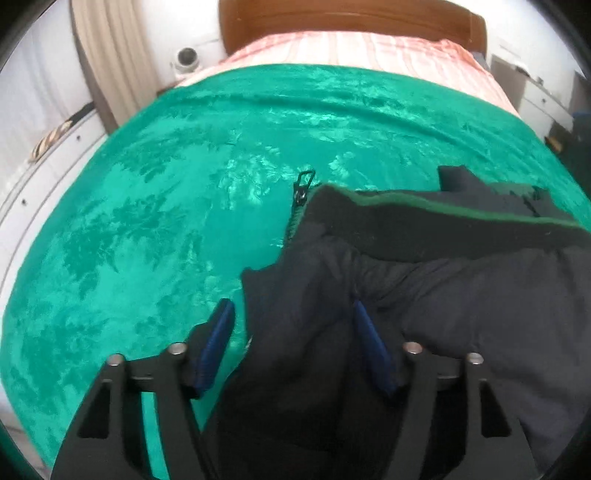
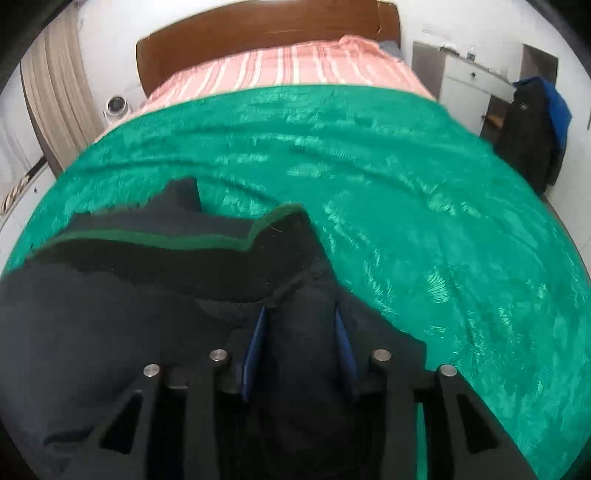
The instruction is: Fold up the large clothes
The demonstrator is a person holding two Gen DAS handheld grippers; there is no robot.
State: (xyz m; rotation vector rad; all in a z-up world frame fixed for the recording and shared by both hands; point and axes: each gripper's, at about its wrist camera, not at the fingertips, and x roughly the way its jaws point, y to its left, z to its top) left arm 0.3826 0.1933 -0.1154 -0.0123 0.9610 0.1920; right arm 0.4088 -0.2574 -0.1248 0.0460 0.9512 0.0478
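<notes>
Left wrist: left gripper [image 1: 293,317] nearest, jaws wide, dark jacket [image 1: 424,280] edge between but left pad is clear of it. Jacket lies bunched on green blanket [image 1: 147,221], zip [image 1: 303,186] showing.

Right wrist: right gripper [image 2: 300,325] narrower, cloth between pads; real grip, cannot tell. Folding seems barely begun; most is left.

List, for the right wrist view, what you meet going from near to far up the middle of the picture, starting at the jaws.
right gripper with dark cloth between its jaws → dark jacket → green bedspread → pink striped sheet → wooden headboard
</notes>
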